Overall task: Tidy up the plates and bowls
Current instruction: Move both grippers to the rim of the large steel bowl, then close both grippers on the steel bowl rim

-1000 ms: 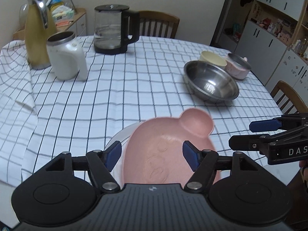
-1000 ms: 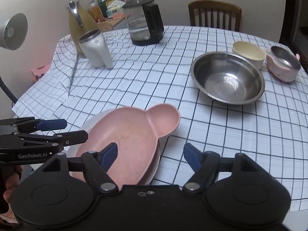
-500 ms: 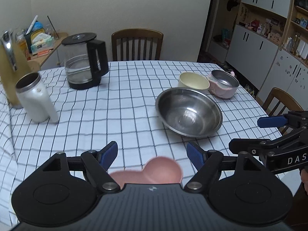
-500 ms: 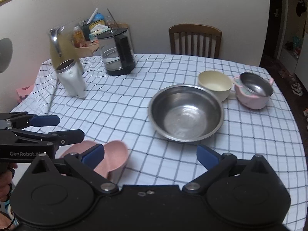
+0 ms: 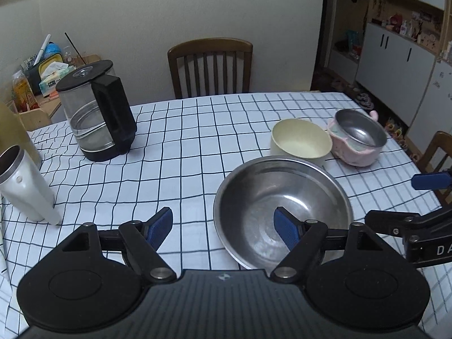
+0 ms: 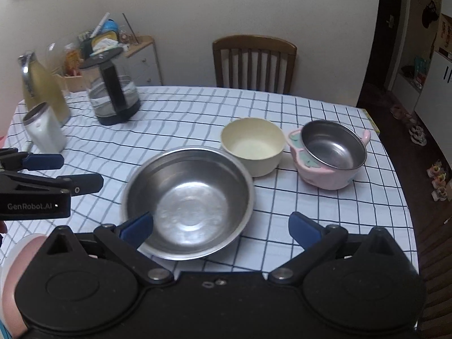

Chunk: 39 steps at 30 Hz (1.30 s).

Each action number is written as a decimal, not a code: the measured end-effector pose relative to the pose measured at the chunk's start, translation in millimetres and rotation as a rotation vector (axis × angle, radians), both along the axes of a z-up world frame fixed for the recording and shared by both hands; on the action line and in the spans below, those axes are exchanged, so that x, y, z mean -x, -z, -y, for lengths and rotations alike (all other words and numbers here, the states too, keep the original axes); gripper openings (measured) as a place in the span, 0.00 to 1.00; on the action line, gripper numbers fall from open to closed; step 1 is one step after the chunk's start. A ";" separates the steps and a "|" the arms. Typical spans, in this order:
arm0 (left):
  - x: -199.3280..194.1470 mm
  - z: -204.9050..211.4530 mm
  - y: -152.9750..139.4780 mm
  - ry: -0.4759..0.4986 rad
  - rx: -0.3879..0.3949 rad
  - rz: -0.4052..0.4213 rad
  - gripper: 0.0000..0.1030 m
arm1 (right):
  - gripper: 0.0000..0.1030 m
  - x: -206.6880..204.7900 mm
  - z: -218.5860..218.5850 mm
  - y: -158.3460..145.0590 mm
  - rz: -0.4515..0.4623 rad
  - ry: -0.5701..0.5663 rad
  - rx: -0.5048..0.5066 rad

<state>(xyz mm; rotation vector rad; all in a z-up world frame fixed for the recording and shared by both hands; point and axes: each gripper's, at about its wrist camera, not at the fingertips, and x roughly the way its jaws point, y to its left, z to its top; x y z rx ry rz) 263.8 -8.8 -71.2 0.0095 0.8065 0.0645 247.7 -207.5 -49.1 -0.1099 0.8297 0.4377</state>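
A big steel bowl (image 5: pixel 282 212) (image 6: pixel 189 203) stands on the checked tablecloth just ahead of both grippers. Behind it are a cream bowl (image 5: pixel 301 141) (image 6: pixel 252 144) and a pink pot (image 5: pixel 357 152) (image 6: pixel 325 176) with a steel bowl set inside. My left gripper (image 5: pixel 224 226) (image 6: pixel 70 172) is open and grips nothing; its right finger overlaps the big bowl's inside in its own view. My right gripper (image 6: pixel 220 226) (image 5: pixel 401 197) is wide open, and the big bowl's near rim shows between its fingers. A pink plate (image 6: pixel 11 291) on a white one shows at the bottom left.
A glass kettle (image 5: pixel 96 115) (image 6: pixel 113 96), a white steel-rimmed cup (image 5: pixel 22 183) (image 6: pixel 43 130) and a yellow flask (image 6: pixel 45 90) stand at the table's left. Wooden chairs (image 5: pixel 210 67) (image 5: pixel 436 152) stand behind and to the right. The table's right edge (image 6: pixel 395 169) drops to a dark floor.
Both grippers have swung right, from over the pink plate to in front of the big steel bowl. The pink plate has left the left wrist view. The right jaws have spread wider.
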 end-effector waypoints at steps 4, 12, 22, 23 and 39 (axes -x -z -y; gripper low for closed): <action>-28.1 4.4 15.4 -0.025 -0.007 -0.037 0.76 | 0.98 -27.9 2.7 15.6 -0.031 0.016 0.018; -67.2 8.1 45.0 -0.051 -0.032 -0.095 0.76 | 0.90 -66.4 -4.3 44.3 -0.099 0.024 0.048; -90.4 4.9 76.0 -0.064 -0.041 -0.193 0.56 | 0.67 -91.4 -15.9 67.2 -0.165 0.017 0.074; -90.9 4.3 77.0 -0.066 -0.036 -0.199 0.53 | 0.65 -93.2 -16.3 69.2 -0.172 0.016 0.072; -82.7 -3.1 73.3 -0.068 0.025 -0.241 0.21 | 0.16 -89.0 -15.4 69.7 -0.216 0.053 0.058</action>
